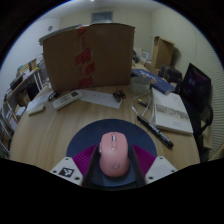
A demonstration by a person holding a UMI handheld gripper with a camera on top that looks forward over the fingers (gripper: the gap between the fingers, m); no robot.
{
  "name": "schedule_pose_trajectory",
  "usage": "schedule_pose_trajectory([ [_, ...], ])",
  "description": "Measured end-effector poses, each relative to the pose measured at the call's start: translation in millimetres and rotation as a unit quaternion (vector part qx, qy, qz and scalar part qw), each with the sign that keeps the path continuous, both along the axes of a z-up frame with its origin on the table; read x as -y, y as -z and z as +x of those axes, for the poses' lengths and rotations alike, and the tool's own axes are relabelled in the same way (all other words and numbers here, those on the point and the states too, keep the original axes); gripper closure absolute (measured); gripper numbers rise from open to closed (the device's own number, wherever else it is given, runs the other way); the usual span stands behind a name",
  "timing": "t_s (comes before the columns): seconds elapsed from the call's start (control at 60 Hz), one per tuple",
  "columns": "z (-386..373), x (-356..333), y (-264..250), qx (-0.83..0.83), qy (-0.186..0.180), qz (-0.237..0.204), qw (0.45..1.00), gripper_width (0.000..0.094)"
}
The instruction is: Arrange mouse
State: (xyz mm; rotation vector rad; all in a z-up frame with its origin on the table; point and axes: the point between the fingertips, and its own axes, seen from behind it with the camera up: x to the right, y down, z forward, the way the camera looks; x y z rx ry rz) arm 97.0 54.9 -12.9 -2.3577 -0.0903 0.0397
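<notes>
A pink computer mouse (113, 153) sits between my two fingers, its wheel end pointing away from me. Both magenta pads (88, 160) lie against its sides, so my gripper (113, 163) is shut on it. The mouse is over a round dark blue mouse mat (110, 128) that lies on the wooden table (100, 115) just ahead of the fingers. I cannot tell if the mouse rests on the mat or hangs just above it.
A large cardboard box (85, 55) stands at the back of the table. A white keyboard (68, 98) lies in front of it to the left. An open book or papers (172, 112) and a black pen-like object (158, 132) lie to the right, beside a dark chair (196, 85).
</notes>
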Motion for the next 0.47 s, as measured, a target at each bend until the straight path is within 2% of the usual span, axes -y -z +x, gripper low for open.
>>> schedule_pose_trajectory([
  [0.033,-0.6,3.9,-5.2,-0.008,0.005,-0.003,1.000,0.0176],
  [0.083,2.0,14.3,-15.7,-0.010,0.023,-0.002,1.000,0.0135],
  [0.25,0.0,83.7,-72.2,0.006,0.087,0.008,0.996,0.0148],
  [0.467,-48.4,189.9,-139.2,0.002,0.135,0.012,0.991,0.0154],
])
